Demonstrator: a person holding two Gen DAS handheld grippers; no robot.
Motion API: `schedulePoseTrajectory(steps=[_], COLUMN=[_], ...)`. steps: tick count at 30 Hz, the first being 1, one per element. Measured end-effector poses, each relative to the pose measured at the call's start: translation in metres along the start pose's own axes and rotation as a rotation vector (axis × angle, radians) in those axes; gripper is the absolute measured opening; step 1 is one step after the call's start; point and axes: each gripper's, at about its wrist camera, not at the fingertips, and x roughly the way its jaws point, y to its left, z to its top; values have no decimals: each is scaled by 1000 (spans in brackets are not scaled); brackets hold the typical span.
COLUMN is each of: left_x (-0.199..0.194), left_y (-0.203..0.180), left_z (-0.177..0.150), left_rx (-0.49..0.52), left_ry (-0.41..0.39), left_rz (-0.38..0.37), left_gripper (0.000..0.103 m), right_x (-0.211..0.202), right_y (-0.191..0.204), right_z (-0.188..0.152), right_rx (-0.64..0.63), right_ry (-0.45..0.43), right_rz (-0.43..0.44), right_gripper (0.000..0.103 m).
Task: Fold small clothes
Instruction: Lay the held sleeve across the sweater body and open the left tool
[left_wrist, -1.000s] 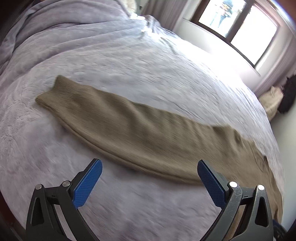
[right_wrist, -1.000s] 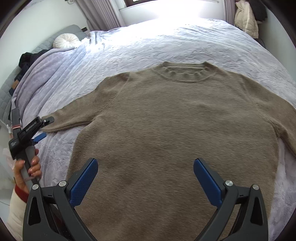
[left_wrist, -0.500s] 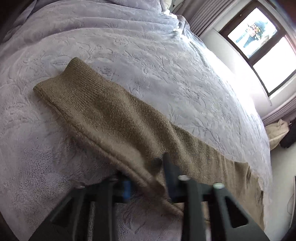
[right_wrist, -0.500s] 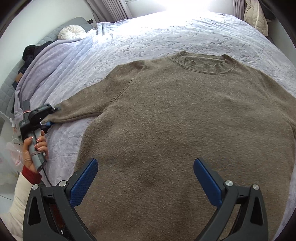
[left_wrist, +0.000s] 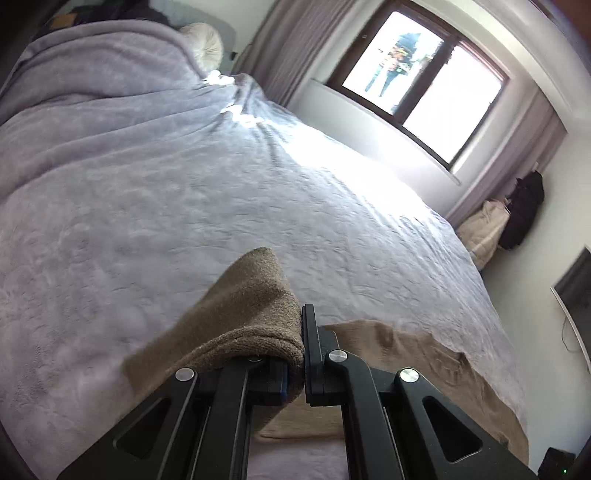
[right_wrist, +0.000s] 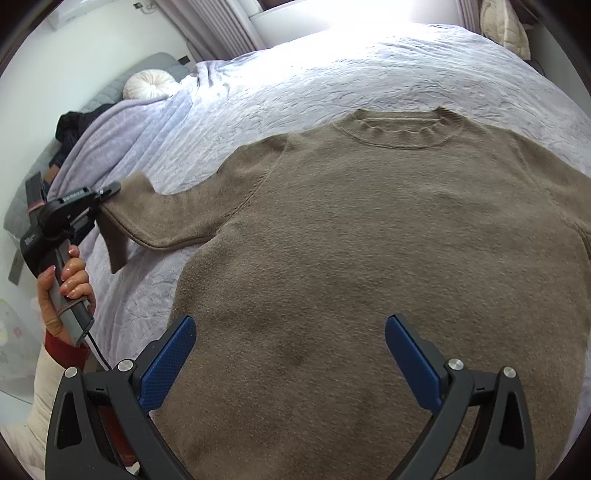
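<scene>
A tan knit sweater (right_wrist: 369, 240) lies flat on the bed, collar toward the window. Its left sleeve (left_wrist: 251, 314) is pinched in my left gripper (left_wrist: 302, 350), which is shut on it and holds it lifted off the bedspread; the cuff end droops over the jaws. In the right wrist view the same sleeve (right_wrist: 173, 218) rises to the left gripper (right_wrist: 107, 192), held by a hand, with the cuff hanging below it. My right gripper (right_wrist: 291, 354) hovers open over the sweater's lower body, nothing between its blue pads.
The lilac quilted bedspread (left_wrist: 184, 184) covers the bed. A round white cushion (right_wrist: 147, 83) and dark clothes (right_wrist: 74, 125) lie at the headboard. A window (left_wrist: 421, 74), a cream bag (left_wrist: 484, 229) and a dark bag (left_wrist: 524, 210) stand beyond the bed.
My left gripper went from wide open above the flat sleeve to shut on it, then lifted the sleeve off the bed. The right gripper stayed open over the sweater body.
</scene>
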Motion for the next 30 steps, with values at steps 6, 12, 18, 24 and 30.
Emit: schedulePoseTrajectory(steps=[6,12,18,24,30], left_x=[22,64,107,68,18], left_y=[-147,-246,-257,-230,-173], left_z=[-29,-111,-183,-160,-119], left_rx=[267,472,628,553,510], left_ry=[55,203,349,305,142], left_rz=[-115,-156,-32,-103,39], left_gripper=[6,6,6,83,84], right_x=[-30,-59,-66,-60,-44], right_y=[-41,-94,-129,-135,-78], right_z=[-7,-19,-28,-13,25], right_rx=[67,173,229,187,-96], right_ry=[-52,-92,-88,-82,-104], right_rz=[-18,-53,-82,-120,-209], right_gripper=[102,102,102,102,102])
